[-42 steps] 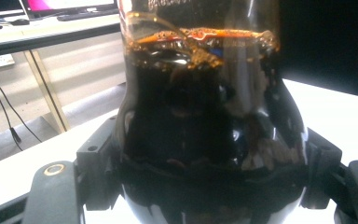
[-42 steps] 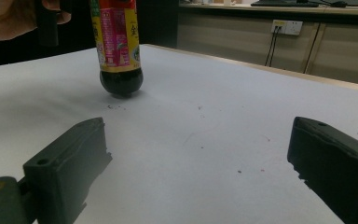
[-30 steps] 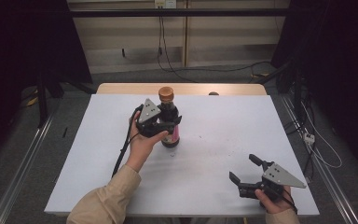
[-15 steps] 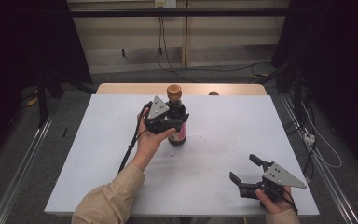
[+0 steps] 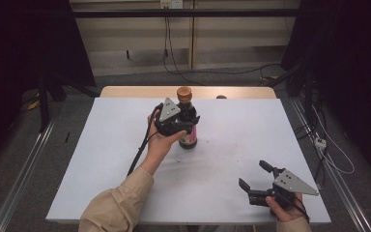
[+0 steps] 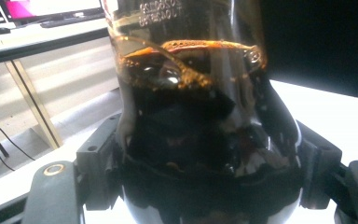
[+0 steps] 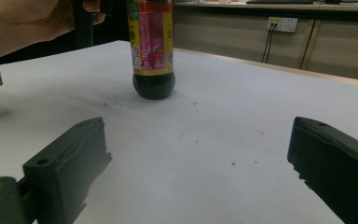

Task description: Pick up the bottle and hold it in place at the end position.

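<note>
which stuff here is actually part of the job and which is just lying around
Part of the job:
- bottle of dark sauce, upright on the table
- left gripper, clamped on the bottle's body
- right gripper, jaws open, waiting near the table's front edge

Just lying about:
- white table
- cables on the floor
- power strip

Beige sleeve (image 5: 118, 205); black gripper (image 5: 258, 179); grey plate (image 5: 294, 182)

The soy sauce bottle (image 5: 187, 126), clasped by the left gripper (image 5: 183, 126) and its forearm (image 5: 125, 193), is the white table's (image 5: 232, 159) sole obstacle; right of the bottle, bare tabletop runs open to the wide-jawed right gripper (image 5: 255, 180).
</note>
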A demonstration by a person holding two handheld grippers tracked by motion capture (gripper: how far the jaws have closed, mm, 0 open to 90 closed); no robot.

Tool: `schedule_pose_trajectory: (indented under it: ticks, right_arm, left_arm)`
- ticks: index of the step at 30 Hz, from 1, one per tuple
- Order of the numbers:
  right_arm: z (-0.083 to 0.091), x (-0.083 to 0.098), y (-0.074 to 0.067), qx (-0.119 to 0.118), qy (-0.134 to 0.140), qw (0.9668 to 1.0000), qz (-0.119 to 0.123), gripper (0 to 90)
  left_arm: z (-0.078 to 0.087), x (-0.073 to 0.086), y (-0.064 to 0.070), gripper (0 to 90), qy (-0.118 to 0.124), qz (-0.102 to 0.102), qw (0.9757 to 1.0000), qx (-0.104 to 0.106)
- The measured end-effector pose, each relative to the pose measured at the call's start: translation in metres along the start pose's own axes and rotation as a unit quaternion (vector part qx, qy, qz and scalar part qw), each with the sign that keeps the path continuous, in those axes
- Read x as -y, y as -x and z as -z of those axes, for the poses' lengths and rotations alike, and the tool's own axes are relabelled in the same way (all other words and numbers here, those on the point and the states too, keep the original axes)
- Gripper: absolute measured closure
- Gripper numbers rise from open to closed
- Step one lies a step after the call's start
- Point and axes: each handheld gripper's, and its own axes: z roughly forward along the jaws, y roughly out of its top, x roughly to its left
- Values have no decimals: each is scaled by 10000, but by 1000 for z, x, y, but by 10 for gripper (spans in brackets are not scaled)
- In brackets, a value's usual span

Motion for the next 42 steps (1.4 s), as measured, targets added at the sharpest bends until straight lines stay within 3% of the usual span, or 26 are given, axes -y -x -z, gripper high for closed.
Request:
schedule_pose_trajectory:
  ticks: [10, 16, 21, 25, 27, 30, 35, 38, 40, 42]
  right_arm:
    - [-1, 0, 0, -20, 1, 10000, 16, 39]
    - [-1, 0, -1, -19, -27, 10000, 40, 39]
    - [-1, 0, -2, -21, -31, 10000, 55, 39]
    - [-1, 0, -2, -16, -50, 10000, 74, 39]
    - [-2, 1, -2, -30, -90, 9999, 66, 39]
    - [-2, 1, -2, -22, -85, 9999, 60, 39]
    - [-1, 1, -1, -15, -75, 10000, 49, 40]
    - [-1, 1, -1, -3, -82, 10000, 45, 40]
    - [-1, 1, -1, -9, -82, 10000, 46, 40]
    - [-1, 1, -1, -17, -85, 9999, 54, 40]
  left_arm:
    - [-3, 0, -2, 252, 78, -10, 9999, -66]
    - [-5, 1, 3, 250, 55, -215, 9997, 92]
    - [-5, 2, 4, 250, 92, -268, 9994, 180]
    - [-4, 3, 4, 249, 114, -196, 9996, 196]
    - [-3, 3, 4, 249, 65, -29, 9998, 160]
    - [-3, 5, 3, 248, 29, 297, 9992, 270]
    - [2, 5, 4, 248, -41, 242, 9995, 172]
    - [4, 5, 5, 249, -56, 315, 9994, 144]
    - [3, 5, 6, 251, -5, 318, 9994, 152]
    - [0, 6, 7, 253, 63, 195, 9995, 258]
